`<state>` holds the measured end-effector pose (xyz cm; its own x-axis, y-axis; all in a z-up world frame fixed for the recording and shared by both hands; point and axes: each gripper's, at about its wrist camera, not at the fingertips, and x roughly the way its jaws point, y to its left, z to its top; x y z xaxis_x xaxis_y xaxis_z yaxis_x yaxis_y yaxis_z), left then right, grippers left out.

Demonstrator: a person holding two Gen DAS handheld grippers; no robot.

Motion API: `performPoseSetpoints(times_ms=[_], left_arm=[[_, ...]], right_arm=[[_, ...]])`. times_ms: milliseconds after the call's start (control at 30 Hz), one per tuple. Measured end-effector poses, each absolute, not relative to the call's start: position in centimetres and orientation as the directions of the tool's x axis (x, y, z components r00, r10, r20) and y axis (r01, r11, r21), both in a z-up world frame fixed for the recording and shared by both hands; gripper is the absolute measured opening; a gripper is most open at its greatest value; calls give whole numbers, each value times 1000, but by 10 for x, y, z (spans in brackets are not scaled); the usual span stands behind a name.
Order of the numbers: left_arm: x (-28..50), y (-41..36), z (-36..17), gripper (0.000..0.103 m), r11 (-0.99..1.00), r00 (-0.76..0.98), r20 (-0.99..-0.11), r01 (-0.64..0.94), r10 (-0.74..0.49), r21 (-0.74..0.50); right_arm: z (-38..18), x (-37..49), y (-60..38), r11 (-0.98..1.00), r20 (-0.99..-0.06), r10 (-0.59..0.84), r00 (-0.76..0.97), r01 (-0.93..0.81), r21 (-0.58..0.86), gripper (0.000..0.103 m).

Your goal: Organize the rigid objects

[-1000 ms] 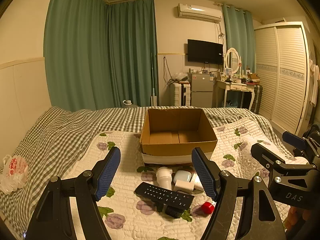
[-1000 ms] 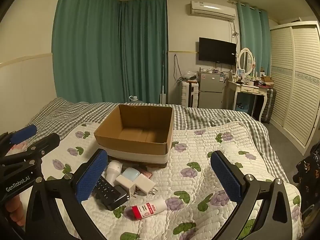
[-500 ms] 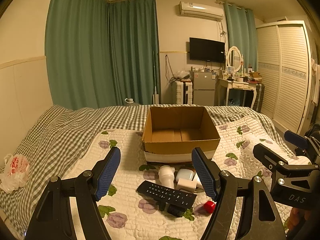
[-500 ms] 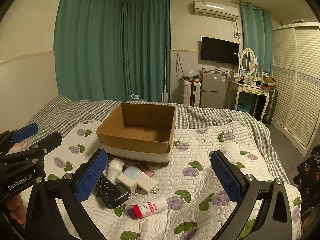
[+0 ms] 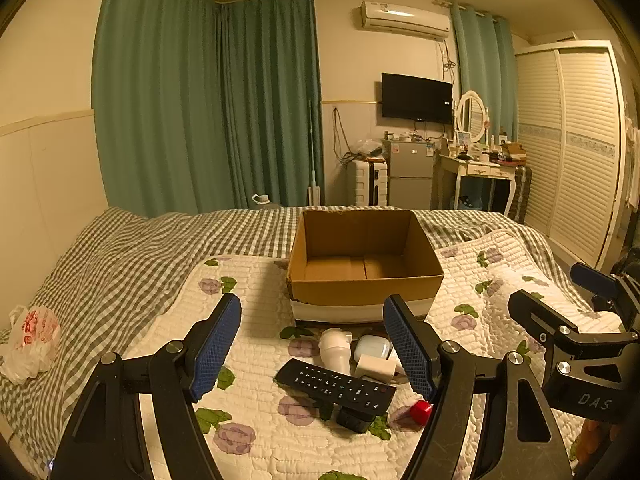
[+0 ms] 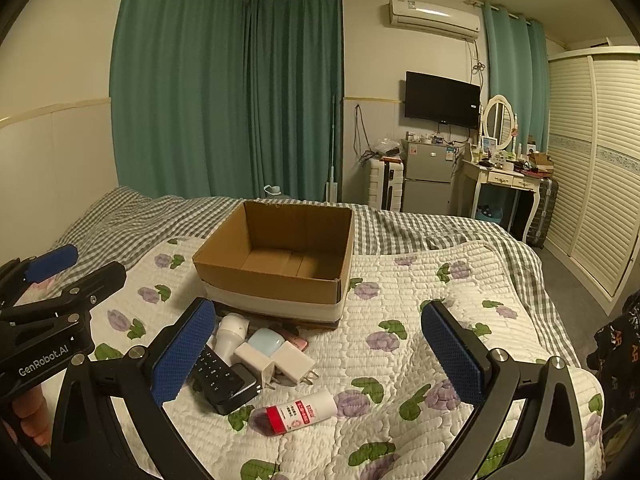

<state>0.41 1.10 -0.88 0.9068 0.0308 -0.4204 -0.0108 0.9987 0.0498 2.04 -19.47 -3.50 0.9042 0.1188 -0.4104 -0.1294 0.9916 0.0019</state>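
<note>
An open cardboard box (image 5: pixel 364 280) (image 6: pixel 276 276) sits on the flowered quilt with nothing in it. In front of it lies a pile: a black remote (image 5: pixel 334 386) (image 6: pixel 224 380), a white bottle-shaped thing (image 5: pixel 335 350) (image 6: pixel 230 332), a pale blue case (image 5: pixel 372 347) (image 6: pixel 265 340), white plug adapters (image 5: pixel 374 368) (image 6: pixel 280 364), and a white tube with a red cap (image 6: pixel 298 410) (image 5: pixel 420 411). My left gripper (image 5: pixel 312 344) hangs open above the pile. My right gripper (image 6: pixel 316 352) is open too, above the tube and adapters.
A white plastic bag (image 5: pixel 30 342) lies at the bed's left edge. Beyond the bed stand green curtains, a small fridge (image 6: pixel 426 176), a dressing table (image 6: pixel 504 184) and a wardrobe (image 6: pixel 596 184). A hand (image 6: pixel 28 420) holds the left gripper.
Both views have shifted slightly, with the box and pile sitting a little higher and nearer. Nothing was grasped; both grippers stayed open.
</note>
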Motion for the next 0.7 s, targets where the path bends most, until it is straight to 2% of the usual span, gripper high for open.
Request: performPoseSetpoints(times_ms=[700], left_arm=[[3,9,-15,76,999,905,-424,-14,35,52]], right_arm=[[-37,21,-194,991,-412,119,903,-131,0,103]])
